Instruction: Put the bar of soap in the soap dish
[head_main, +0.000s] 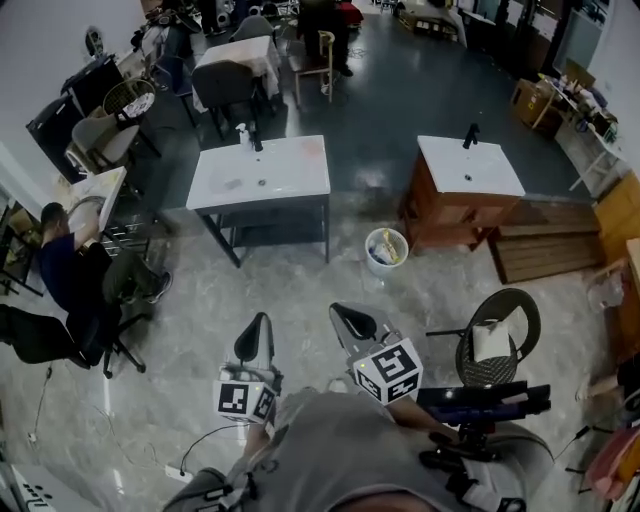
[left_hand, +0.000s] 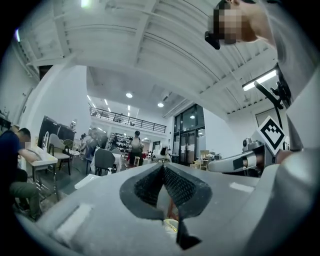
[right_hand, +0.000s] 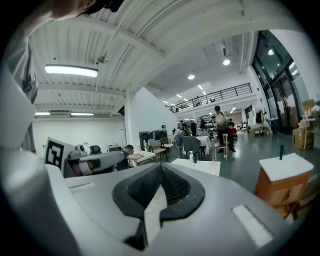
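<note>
Two hand-held grippers are held out side by side on the near side of the white washstand, well short of it. The left hand-held gripper has its jaws pressed together with nothing between them. The right hand-held gripper also has its pads meeting at the tips, and it is empty too. Each carries one marker cube. One round-backed chair stands nearer than the washstand and well to its right, with one white thing on the seat. One bucket sits just off the washstand's near right corner, with something yellowish inside. On the washstand itself there are one dark tap at the far edge and one small bottle just beside it. There are also two faint marks: a pinkish patch at the far right corner and a grey patch left of the drain. These may be the bar of soap and the soap dish, but both are too small to tell. Right of the washstand, past the bucket, stands a second, wooden washstand with one tap. To the washstand's left, one seated person leans over a desk. Beyond the washstand is one cloth-covered table with chairs around it.
</note>
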